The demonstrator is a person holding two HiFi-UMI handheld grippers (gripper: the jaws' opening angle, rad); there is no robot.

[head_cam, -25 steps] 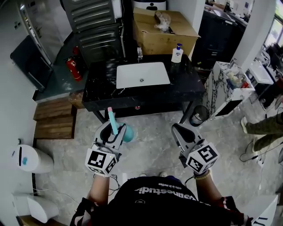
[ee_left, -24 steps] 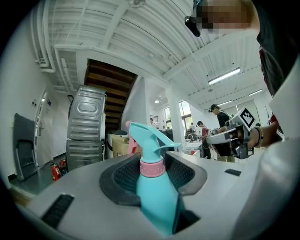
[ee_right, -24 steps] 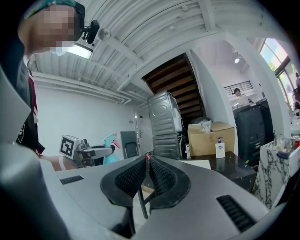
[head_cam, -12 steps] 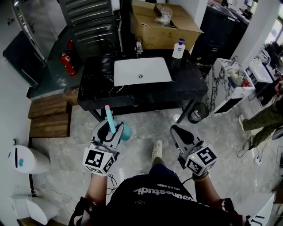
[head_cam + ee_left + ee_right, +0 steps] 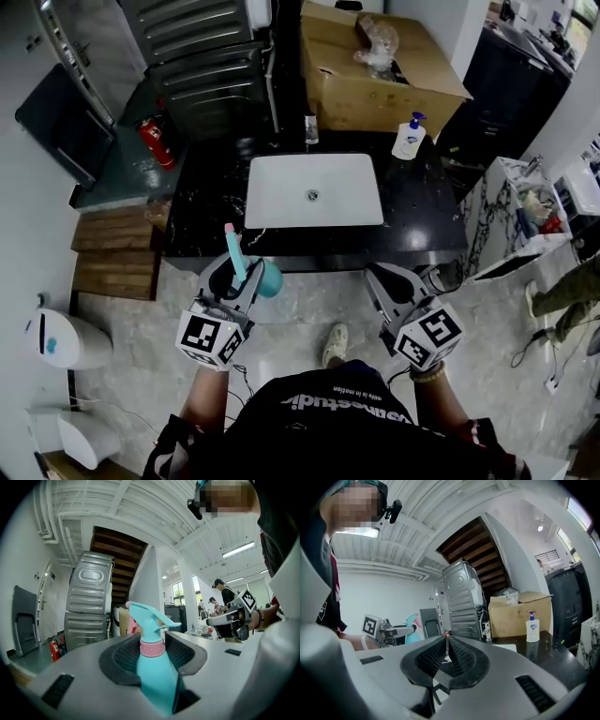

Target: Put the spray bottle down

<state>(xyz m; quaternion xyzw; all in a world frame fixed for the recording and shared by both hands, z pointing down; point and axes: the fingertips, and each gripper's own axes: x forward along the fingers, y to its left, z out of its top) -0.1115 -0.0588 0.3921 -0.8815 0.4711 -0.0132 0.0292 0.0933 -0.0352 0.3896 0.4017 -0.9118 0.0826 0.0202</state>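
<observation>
Holding the spray bottle (image 5: 154, 677) upright short of the black counter (image 5: 211, 211), your left gripper (image 5: 234, 274) clamps its upper body. Your right gripper (image 5: 446, 645) is closed and empty. The bottle is probably light, smooth plastic, so grip below the collar.

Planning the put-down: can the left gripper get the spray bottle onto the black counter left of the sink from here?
Probably yes. The left gripper, shut on the spray bottle, sits just short of the counter, and the stretch left of the sink looks bare, with nothing between.

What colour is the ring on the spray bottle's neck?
Pink; the ring shows best in the left gripper view.
</observation>
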